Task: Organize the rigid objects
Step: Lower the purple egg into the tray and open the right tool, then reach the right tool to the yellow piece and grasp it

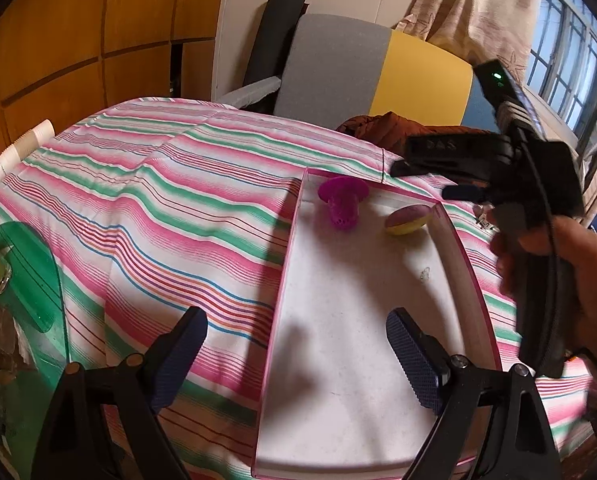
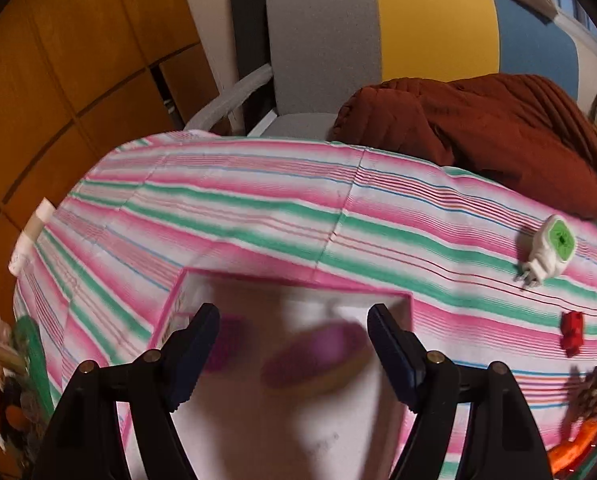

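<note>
a pink-edged white tray (image 1: 362,360) lies on the striped tablecloth (image 1: 158,208), and at its far end sit a magenta perforated piece (image 1: 341,204) on the left and a purple-and-yellow disc (image 1: 408,220) on the right. the left gripper (image 1: 296,356) hovers over the tray's near left edge, jaws apart and empty. the right gripper (image 2: 294,352) hangs above the disc with its jaws apart too, while a white-and-green plug (image 2: 550,250) and a small red toy (image 2: 572,332) lie on the cloth to the right.

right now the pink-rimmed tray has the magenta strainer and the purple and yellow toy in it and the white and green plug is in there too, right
Not quite. The white and green plug is not in the pink-rimmed tray; the right wrist view shows it lying on the striped tablecloth, off to the tray's right. The magenta strainer and the purple and yellow toy are in the tray, as the left wrist view shows.
</note>
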The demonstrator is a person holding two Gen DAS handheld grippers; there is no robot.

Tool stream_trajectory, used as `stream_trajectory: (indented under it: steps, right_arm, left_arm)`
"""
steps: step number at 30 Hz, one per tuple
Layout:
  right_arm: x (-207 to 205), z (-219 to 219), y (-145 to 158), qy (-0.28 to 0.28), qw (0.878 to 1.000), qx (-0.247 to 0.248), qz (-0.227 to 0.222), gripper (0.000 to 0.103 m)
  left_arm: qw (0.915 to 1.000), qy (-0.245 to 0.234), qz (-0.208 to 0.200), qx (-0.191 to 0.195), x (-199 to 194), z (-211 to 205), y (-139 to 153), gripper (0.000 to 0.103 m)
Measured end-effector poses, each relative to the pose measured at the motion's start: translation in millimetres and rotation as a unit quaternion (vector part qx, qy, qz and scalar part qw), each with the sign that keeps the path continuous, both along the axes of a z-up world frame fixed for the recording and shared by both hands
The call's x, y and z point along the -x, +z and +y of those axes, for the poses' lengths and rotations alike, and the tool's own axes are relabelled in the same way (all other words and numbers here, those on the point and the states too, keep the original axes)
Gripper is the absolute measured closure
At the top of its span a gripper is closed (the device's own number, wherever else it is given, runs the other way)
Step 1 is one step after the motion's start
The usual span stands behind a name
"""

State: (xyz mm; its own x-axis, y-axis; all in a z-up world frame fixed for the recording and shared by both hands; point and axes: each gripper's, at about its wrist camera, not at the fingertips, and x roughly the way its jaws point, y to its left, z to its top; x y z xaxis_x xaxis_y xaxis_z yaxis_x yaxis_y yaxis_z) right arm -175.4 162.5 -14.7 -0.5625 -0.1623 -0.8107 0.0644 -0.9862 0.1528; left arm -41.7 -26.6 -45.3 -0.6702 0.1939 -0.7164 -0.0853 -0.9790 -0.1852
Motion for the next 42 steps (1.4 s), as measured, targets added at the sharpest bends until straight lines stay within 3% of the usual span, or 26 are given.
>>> stream_trajectory:
  steps: [2,7,11,21,32,42]
  right_arm:
    - [-9,6,1,-0.003,1.000,0.008,-0.005,0.025]
    - [-38,41,-1,-0.030,0.996,0.082,-0.023,0.025]
    - [-67,65,1,-0.051,0.993,0.102,-0.021,0.025]
    - [-125,103,4,-0.068,0.995,0.069,-0.009,0.025]
    - [-181,141,-18,-0.103,0.993,0.042,-0.027,0.025]
    - [-208,203,-22,-0.168,0.985,0.013,-0.037,0.025]
  left_arm:
    - [1.0000,0.000,-0.002,-0.004,1,0,0,0.011]
    - [0.9999,-0.005,-0.008,-0.004,0,5,-2,0.011]
    - [0.9999,-0.013,-0.009,0.000,-4,12,-3,0.011]
    - [0.9992,-0.039,-0.007,0.007,-17,35,1,0.004]
    - [0.9921,-0.106,0.023,0.064,-49,80,11,0.001]
    - [0.9867,-0.160,0.014,0.027,-67,109,14,0.000]
